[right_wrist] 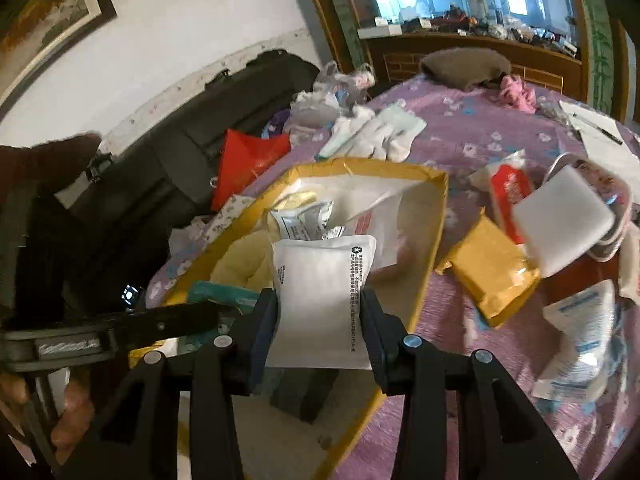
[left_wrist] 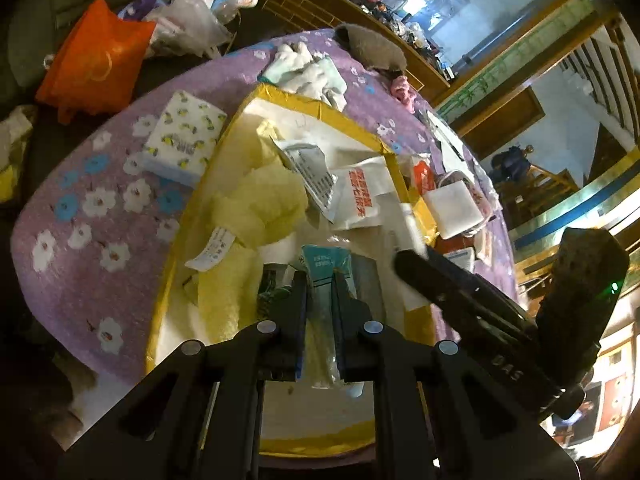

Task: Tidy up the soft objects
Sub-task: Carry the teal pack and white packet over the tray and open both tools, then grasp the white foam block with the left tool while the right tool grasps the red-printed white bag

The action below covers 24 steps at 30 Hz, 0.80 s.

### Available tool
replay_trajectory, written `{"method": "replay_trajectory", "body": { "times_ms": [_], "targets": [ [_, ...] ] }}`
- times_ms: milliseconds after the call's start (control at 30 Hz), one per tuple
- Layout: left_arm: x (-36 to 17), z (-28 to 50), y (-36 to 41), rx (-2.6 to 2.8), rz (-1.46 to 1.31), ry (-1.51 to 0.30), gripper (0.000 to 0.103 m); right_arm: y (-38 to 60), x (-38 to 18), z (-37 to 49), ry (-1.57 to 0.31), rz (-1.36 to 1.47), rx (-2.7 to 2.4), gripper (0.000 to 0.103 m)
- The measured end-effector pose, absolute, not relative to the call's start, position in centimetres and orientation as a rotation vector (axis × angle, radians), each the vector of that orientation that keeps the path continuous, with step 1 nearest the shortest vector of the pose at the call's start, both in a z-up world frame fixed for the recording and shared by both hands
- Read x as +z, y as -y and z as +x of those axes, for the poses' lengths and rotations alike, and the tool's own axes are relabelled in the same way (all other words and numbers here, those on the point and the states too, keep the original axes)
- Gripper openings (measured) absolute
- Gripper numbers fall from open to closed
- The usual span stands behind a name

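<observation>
Hovering inside the yellow box's rim, the right gripper grasps a white pouch. The left gripper grasps a teal packet, frame centre. The box holds a yellow towel.

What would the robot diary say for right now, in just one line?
left gripper: shut on teal packet | right gripper: shut on white pouch | both over yellow box
</observation>
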<state>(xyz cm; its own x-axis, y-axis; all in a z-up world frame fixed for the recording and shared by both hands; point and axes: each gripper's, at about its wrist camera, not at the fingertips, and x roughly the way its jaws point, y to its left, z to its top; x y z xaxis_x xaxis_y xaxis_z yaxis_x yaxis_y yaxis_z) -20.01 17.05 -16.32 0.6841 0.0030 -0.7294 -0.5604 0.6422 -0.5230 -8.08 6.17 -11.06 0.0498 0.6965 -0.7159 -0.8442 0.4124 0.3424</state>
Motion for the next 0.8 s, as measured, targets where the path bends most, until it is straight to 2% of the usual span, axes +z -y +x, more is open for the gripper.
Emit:
{"method": "replay_trajectory", "body": {
  "times_ms": [133,233,267,300,333,367,533,800],
  "targets": [
    [-16.4,-19.9,-17.1,0.369,-0.806,-0.766,0.016,-6.6,-12.1,-7.9,-1.015,-0.162,1.169,0.048],
    [-16.1,-20.3,-16.9,0.382,-0.793,-0.743,0.024,-5.9,-11.8,-7.6,-1.023,-0.112,1.199,0.053],
    [-15.8,-20.6,-16.9,0.399,-0.795,-0.722,0.035,-5.6,-11.5,-7.6,-1.01,-0.09,1.211,0.06],
    [-15.4,-21.0,-16.8,0.413,-0.792,-0.699,0.053,-5.1,-11.0,-7.5,-0.99,-0.06,1.227,0.065],
    [-15.0,-21.4,-16.7,0.421,-0.787,-0.675,0.06,-4.7,-10.6,-7.5,-0.972,-0.036,1.238,0.07],
    [-14.5,-21.8,-16.4,0.423,-0.779,-0.642,0.066,-4.1,-10.1,-7.5,-0.957,-0.016,1.247,0.071],
    [-12.7,-22.0,-15.1,0.392,-0.764,-0.601,0.067,-1.5,-8.6,-6.4,-0.949,0.091,1.315,0.071],
    [-10.2,-17.8,-10.9,0.286,-0.709,-0.605,0.067,3.3,-7.0,-3.0,-0.929,0.163,1.274,0.071]
  ]
}}
